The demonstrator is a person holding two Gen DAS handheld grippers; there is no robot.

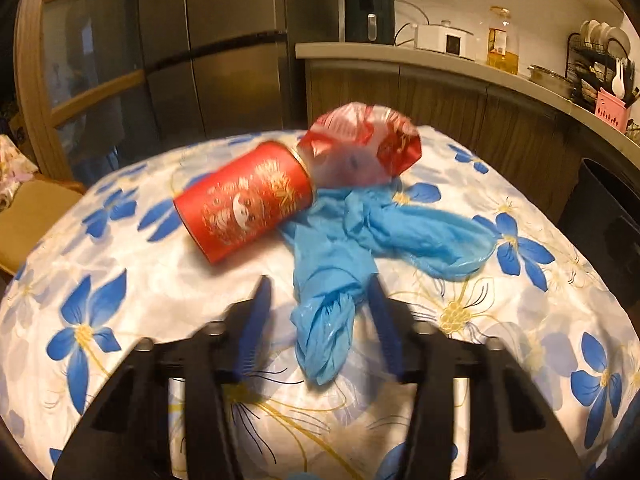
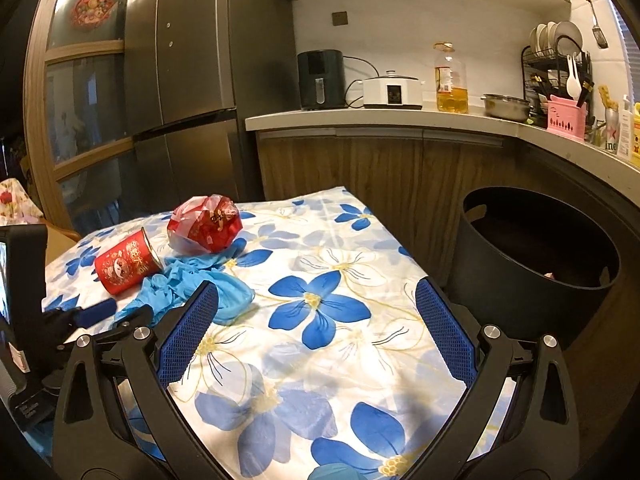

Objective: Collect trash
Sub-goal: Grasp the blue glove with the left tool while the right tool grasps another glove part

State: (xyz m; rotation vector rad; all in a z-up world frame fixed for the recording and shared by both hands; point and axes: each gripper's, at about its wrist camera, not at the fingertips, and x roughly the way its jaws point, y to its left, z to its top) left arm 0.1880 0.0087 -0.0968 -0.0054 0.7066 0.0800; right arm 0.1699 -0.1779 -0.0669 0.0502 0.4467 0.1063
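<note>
A crumpled blue plastic bag (image 1: 352, 236) lies on the flowered tablecloth (image 1: 140, 292). A red can (image 1: 244, 200) lies on its side to its left, and a red-and-clear plastic bag (image 1: 360, 144) sits behind it. My left gripper (image 1: 320, 292) is open, its fingers on either side of the blue bag's twisted near end, blurred. My right gripper (image 2: 316, 300) is open and empty above the cloth (image 2: 320, 360). In the right wrist view the blue bag (image 2: 192, 284), the can (image 2: 126, 266) and the red bag (image 2: 206, 222) lie to the left, with the left gripper (image 2: 96, 312) beside them.
A dark round bin (image 2: 532, 256) stands open on the floor right of the table, also at the right edge of the left wrist view (image 1: 604, 208). A counter (image 2: 400, 118) with appliances runs behind, a steel fridge (image 2: 188, 80) at back left. A chair (image 1: 32, 216) stands left.
</note>
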